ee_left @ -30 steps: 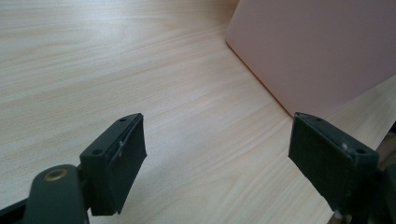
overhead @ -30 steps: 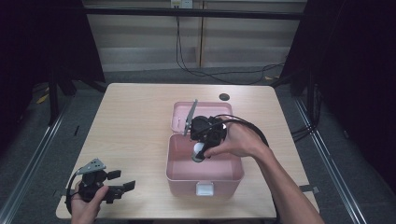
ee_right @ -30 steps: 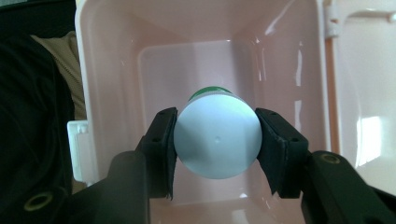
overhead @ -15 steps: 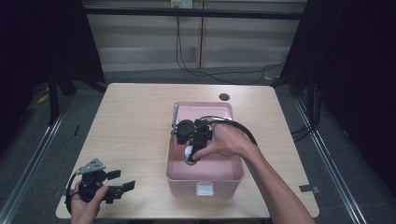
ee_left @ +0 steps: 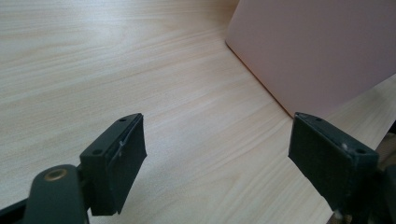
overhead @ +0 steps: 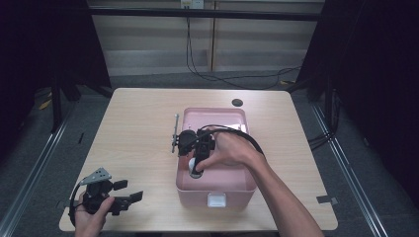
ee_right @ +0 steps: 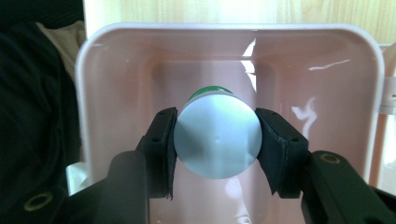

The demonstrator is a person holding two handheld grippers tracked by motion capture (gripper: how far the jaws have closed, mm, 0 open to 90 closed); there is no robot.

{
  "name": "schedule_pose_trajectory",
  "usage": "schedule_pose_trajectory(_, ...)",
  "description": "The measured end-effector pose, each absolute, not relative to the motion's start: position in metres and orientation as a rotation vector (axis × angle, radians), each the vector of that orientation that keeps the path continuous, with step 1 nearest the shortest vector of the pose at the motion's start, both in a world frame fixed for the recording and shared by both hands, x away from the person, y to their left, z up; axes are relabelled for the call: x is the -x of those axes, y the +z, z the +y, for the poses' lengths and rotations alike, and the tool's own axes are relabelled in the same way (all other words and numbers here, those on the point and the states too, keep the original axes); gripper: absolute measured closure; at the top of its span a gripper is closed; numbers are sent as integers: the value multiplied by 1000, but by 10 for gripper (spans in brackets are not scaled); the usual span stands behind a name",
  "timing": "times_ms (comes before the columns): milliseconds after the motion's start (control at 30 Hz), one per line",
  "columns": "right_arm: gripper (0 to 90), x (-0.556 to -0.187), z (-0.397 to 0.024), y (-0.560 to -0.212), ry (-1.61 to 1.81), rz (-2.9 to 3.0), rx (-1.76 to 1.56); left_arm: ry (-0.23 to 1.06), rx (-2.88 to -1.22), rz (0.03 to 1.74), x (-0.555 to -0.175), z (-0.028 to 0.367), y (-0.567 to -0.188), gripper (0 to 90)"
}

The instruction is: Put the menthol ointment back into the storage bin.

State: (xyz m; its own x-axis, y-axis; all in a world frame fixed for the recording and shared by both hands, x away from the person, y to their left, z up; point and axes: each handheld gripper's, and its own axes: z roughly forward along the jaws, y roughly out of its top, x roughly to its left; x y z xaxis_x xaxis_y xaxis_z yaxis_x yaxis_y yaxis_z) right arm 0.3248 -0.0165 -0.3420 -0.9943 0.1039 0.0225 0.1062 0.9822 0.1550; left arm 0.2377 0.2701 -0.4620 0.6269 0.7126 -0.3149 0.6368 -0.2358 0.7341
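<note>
— Fingers (ee_right: 161,149) of the right gripper (ee_right: 215,142) are clamped on a white-capped bottle (ee_right: 215,140), held inside the pink bin (overhead: 197,195); release is judged still outstanding.

— Left gripper (overhead: 129,196) is kept spread and empty at the near left. A green body behind the cap is revealed by the right gripper view, whereas the high view gives the bin's place on the table (overhead: 138,128).

pale wooden table (overhead: 133,128) on grey floor (overhead: 29,163), dark surroundings.
</note>
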Motion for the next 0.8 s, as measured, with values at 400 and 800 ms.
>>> schedule_pose_trajectory(400,514,-328,-3,-355,-219,-3094,141,105,-1946,1068,-238,271,-462,187)
schedule_pose_trajectory(800,514,-335,3,-370,-223,-3076,142,105,-1942,1068,-238,271,-462,187)
